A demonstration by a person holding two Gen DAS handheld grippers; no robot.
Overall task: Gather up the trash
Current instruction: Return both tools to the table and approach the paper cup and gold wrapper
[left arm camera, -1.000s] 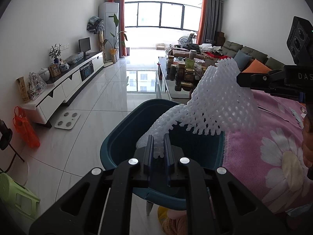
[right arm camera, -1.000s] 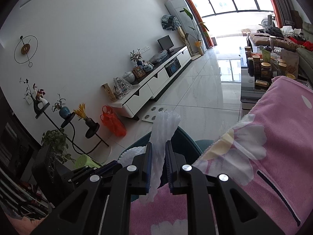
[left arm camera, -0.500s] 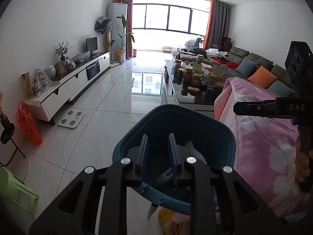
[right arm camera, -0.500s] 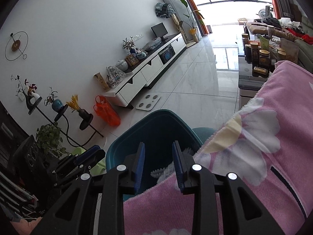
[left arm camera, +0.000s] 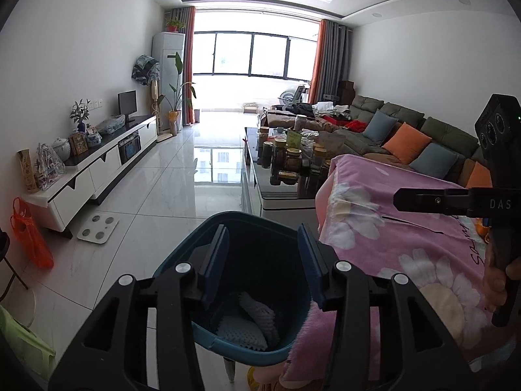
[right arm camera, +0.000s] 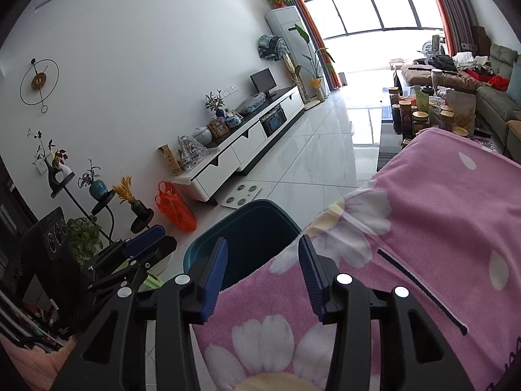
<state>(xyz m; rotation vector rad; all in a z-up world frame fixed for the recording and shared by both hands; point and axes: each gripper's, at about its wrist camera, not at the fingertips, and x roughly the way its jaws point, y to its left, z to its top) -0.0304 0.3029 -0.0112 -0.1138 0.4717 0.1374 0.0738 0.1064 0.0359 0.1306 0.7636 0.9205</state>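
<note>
Your left gripper (left arm camera: 262,260): jaws opening, nothing between | your right gripper (right arm camera: 262,273): jaws opening, empty | white foam net (left arm camera: 250,321): lying inside teal bin (left arm camera: 208,332) beside pink blanket (left arm camera: 407,247)

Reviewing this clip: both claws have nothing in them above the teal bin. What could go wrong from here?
1. The teal bin sits tight against the pink flowered blanket. The left claw, its jaws opening with nothing between them, might snag the blanket's edge.
2. The right claw, also opening with nothing in it, hangs over that blanket; moving lower could drag fabric into the bin.
3. The white foam netting looks light and springy; it may catch on a claw that dips in.
</note>
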